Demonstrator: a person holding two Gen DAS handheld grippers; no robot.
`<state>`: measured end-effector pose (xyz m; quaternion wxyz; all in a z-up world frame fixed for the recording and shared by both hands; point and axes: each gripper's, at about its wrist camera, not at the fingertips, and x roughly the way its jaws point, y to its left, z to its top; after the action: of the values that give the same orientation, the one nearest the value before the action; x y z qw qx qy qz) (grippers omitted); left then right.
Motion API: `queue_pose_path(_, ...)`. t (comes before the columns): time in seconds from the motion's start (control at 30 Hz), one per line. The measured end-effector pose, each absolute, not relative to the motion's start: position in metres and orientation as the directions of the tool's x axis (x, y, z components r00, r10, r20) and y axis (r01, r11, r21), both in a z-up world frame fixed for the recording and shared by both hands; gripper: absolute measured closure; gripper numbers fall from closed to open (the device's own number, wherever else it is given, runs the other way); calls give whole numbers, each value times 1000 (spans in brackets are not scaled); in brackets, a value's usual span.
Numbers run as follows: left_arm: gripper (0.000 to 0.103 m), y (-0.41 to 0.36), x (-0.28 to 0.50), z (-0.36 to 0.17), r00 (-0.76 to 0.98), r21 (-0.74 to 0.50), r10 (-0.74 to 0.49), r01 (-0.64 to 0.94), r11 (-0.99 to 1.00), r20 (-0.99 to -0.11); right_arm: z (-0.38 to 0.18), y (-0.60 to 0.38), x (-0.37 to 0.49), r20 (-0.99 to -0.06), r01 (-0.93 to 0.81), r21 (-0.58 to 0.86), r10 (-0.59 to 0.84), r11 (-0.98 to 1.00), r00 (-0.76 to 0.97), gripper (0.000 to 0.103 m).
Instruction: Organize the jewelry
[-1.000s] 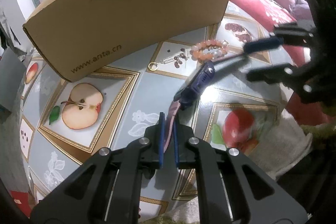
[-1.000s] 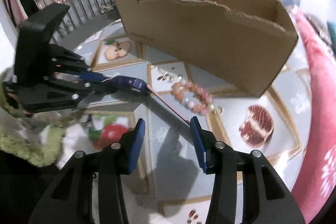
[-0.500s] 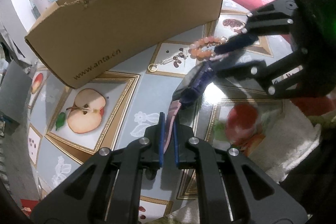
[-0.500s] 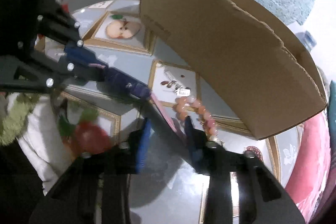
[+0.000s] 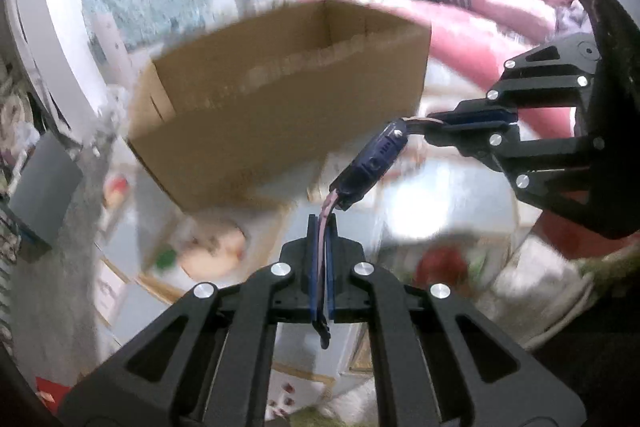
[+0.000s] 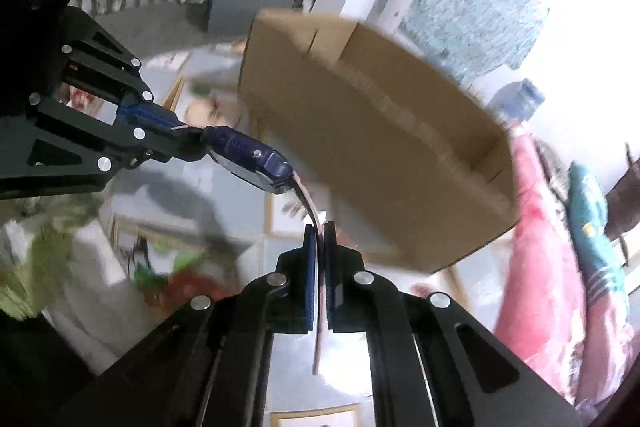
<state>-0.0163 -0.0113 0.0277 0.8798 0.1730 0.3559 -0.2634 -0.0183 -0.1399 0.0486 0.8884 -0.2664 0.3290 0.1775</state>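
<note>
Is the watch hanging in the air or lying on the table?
In the air. The watch hangs between both tongs, left and right, each clamped on a strap end.

The brown corrugated cardboard box (image 5: 280,99) looks matt and rough-edged. The dark blue plastic watch body (image 5: 370,163) shines slightly. The fruit-patterned tablecloth (image 6: 224,203) is glossy.
</note>
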Motion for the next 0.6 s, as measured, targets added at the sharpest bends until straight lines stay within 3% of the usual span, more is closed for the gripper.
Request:
queue_pose_path(0.13, 100, -14, 12, 78, 628, 102, -389, 601, 793, -674, 91, -152, 11, -653, -462, -312, 166, 830, 739, 99)
queue_pose_path(0.3, 100, -28, 105, 109, 505, -38, -425, 610, 792, -751, 116, -181, 97, -739, -474, -98, 254, 875, 624, 99)
queue_pose_path(0.43, 100, -37, 179, 100, 367, -165, -437, 580, 797, -821, 97, -203, 183, -846, -447, 143, 344, 883, 408, 99)
queue_pose_path(0.6, 100, -56, 260, 44, 150, -276, -390, 486, 829, -909, 55, -219, 262, -908, -352, 264, 354, 898, 224, 99)
